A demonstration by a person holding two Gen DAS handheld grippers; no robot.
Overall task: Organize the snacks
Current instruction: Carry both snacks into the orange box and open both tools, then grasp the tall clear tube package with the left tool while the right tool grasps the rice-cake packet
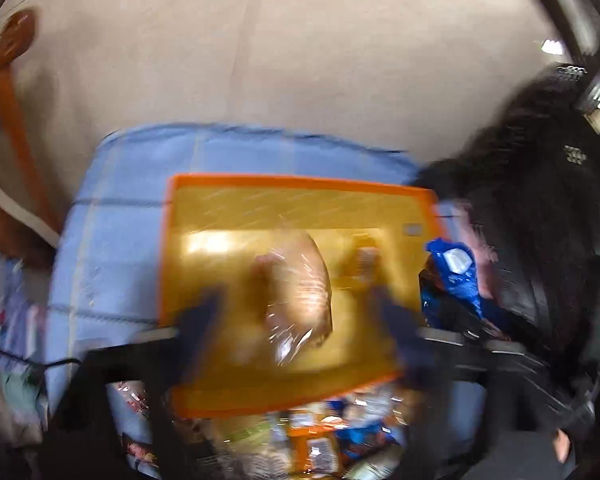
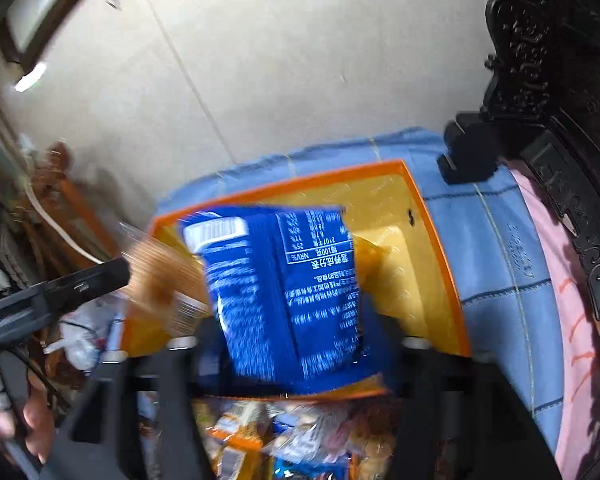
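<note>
A yellow box with an orange rim (image 1: 300, 182) (image 2: 300, 184) sits on a blue checked cloth. My left gripper (image 1: 298, 324) is open over the box. A clear-wrapped brown pastry (image 1: 300, 292) hangs blurred between its fingers, with gaps on both sides. My right gripper (image 2: 296, 344) is open over the same box, with a tilted, blurred blue snack packet (image 2: 284, 292) between its fingers. The packet (image 1: 456, 276) also shows at the box's right edge in the left wrist view. The pastry (image 2: 160, 276) and a left finger (image 2: 88, 280) show in the right wrist view.
A pile of mixed snack packets (image 1: 312, 432) (image 2: 300, 440) lies in front of the box. The blue cloth (image 1: 112, 240) borders pale floor. Dark carved furniture (image 2: 540, 60), a pink cloth (image 2: 572, 320) and a black object (image 2: 468, 152) stand to the right. A hand (image 2: 20, 420) is at lower left.
</note>
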